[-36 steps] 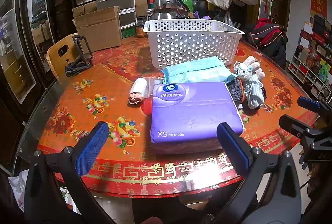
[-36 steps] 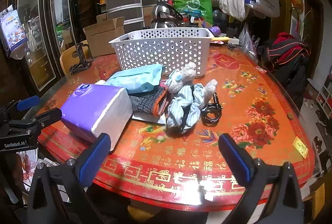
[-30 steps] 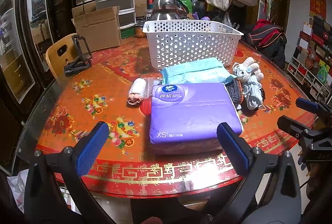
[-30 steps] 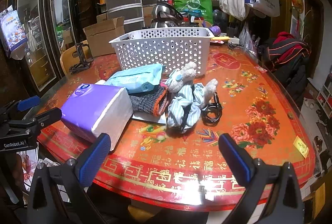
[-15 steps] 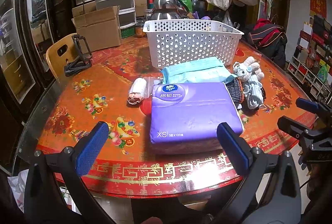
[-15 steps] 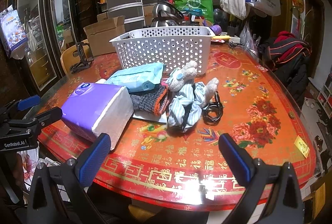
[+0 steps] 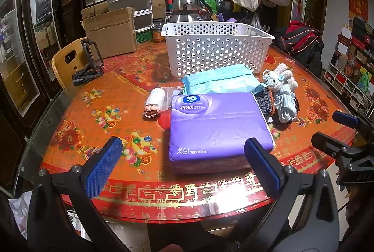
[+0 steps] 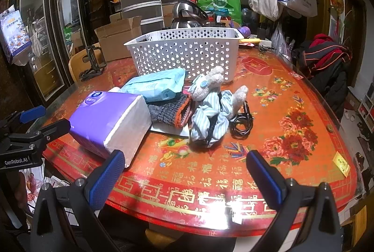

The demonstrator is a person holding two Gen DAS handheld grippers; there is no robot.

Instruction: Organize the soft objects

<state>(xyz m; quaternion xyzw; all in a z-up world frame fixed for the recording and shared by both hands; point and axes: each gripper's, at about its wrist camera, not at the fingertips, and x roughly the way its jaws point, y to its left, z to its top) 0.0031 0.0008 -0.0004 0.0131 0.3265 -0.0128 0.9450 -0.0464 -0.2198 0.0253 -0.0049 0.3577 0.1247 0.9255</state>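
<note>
Left wrist view: the left gripper [image 7: 182, 165] hangs at the near edge of the round red bench [image 7: 93, 111], its jaws spread wide and holding nothing. Just ahead of the blue pads [image 7: 102, 166] lies a purple tissue pack [image 7: 217, 126], flat on the bench, its near end between the two fingers' lines but not touched by them. Behind it rests a light blue soft pack [image 7: 222, 82], and behind that stands an empty-looking white perforated basket [image 7: 217, 51]. Left of the purple pack lie a small white roll [image 7: 154, 103] and a red round thing [image 7: 164, 120], partly hidden under the pack's corner. To the right sit a dark knitted piece with orange trim [image 7: 265, 103], a striped blue cloth [image 7: 285, 104] and a small plush toy [image 7: 278, 76], all crowded together. The right gripper [image 7: 346, 133] shows at the right edge, off the bench rim.

Right wrist view: the right gripper [image 8: 184, 173] also hovers at the bench [image 8: 292, 100] edge with its jaws released and wide apart, empty. Ahead of it lies the striped blue cloth [image 8: 208, 116], with the plush toy [image 8: 208, 82] against it and a black coiled cord [image 8: 242, 121] just to its right. The knitted piece [image 8: 169, 109] touches the purple tissue pack [image 8: 109, 118], which lies to the left; the light blue soft pack [image 8: 156, 85] leans behind them. The basket [image 8: 184, 53] stands farther back. The left gripper [image 8: 35, 121] appears at the left edge beside the purple pack.
</note>
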